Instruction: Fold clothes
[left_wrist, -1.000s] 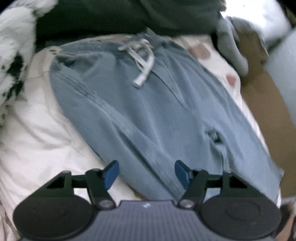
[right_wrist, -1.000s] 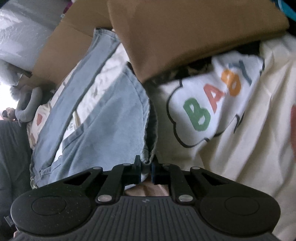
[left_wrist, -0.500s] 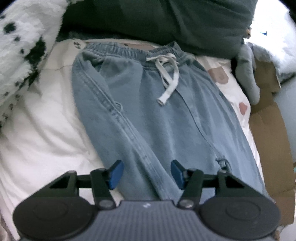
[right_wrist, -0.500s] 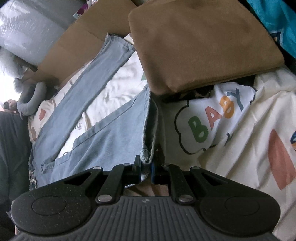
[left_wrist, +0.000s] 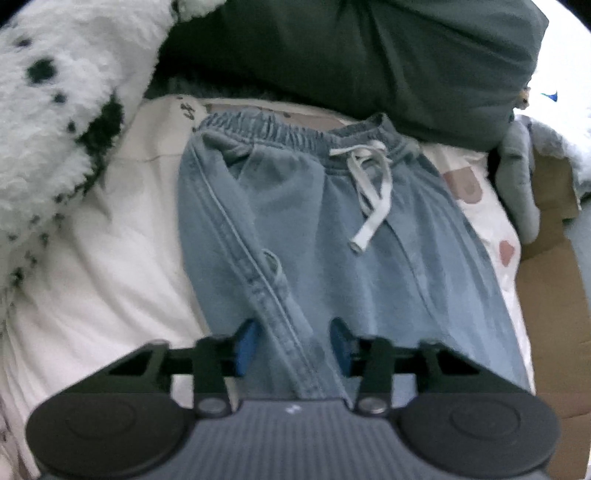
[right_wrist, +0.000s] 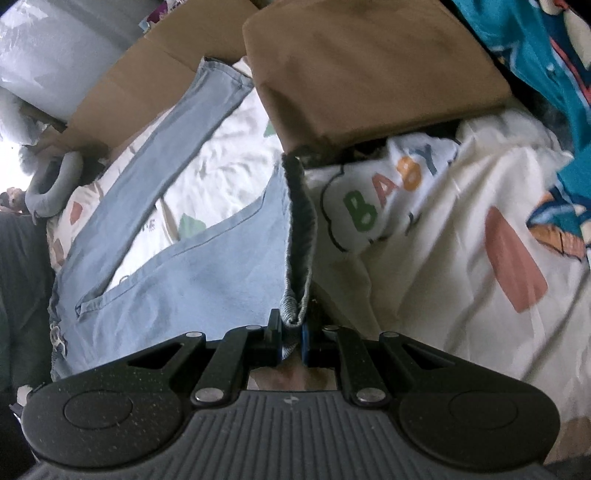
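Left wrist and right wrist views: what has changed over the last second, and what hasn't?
The left gripper advanced along the blue pants toward the waistband; its jaws are closing around the side seam fold. The right gripper lifted the leg hem, so more of the bed sheet shows. Unchanged: the right stays clamped on the hem, pants spread out.

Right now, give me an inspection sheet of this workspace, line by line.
Surface: cream printed bedsheet, rumpled.
Job's things: blue drawstring trousers lying flat, waistband at the far end; one leg hem lifted.
Clutter: folded brown cloth, spotted fluffy blanket, dark pillow, cardboard.
Grippers: left gripper closing around the trouser side seam; right gripper shut on the hem.
Cables: nothing seen.
Surroundings: teal patterned fabric at the edge.
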